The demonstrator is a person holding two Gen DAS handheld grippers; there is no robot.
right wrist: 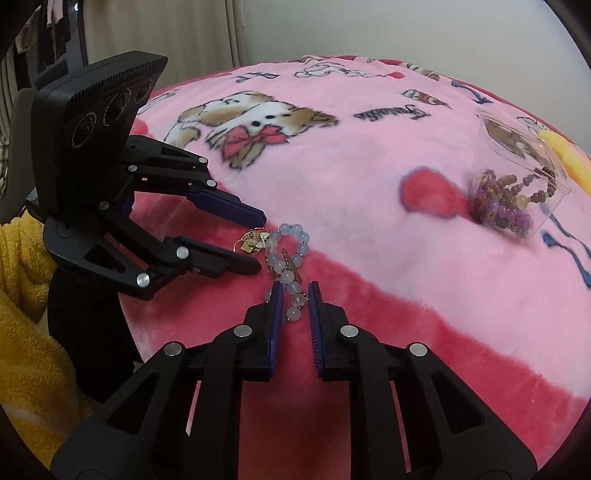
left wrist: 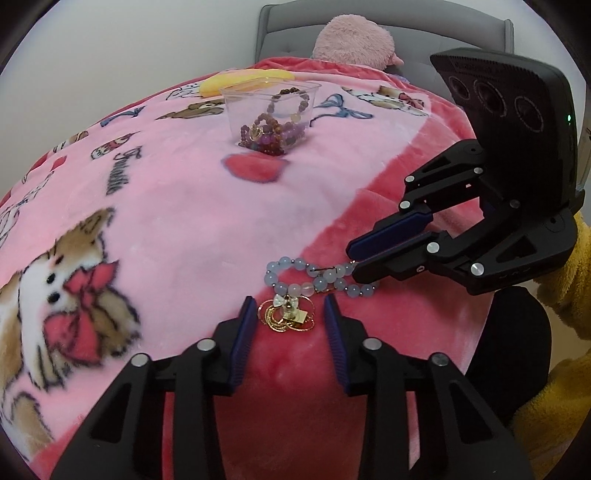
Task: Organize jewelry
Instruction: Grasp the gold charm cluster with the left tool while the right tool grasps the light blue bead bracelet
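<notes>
We see our left gripper (left wrist: 290,308) and right gripper (right wrist: 295,291): black frames, silver screws, blue ribbed pads. Our sleeve (right wrist: 22,332) is yellow fleece.

Blanket lettering (left wrist: 123,170) too blurred to read.

place: home bedroom | evidence: pink plush blanket (left wrist: 192,221) with cartoon puppies and bows spread over a bed; grey tufted headboard (left wrist: 280,26) at 12 o'clock; pink stuffed toy (left wrist: 351,40) against it; curtains (right wrist: 177,33) at 11 o'clock in the right wrist view; plain pale wall (left wrist: 129,48) behind
</notes>
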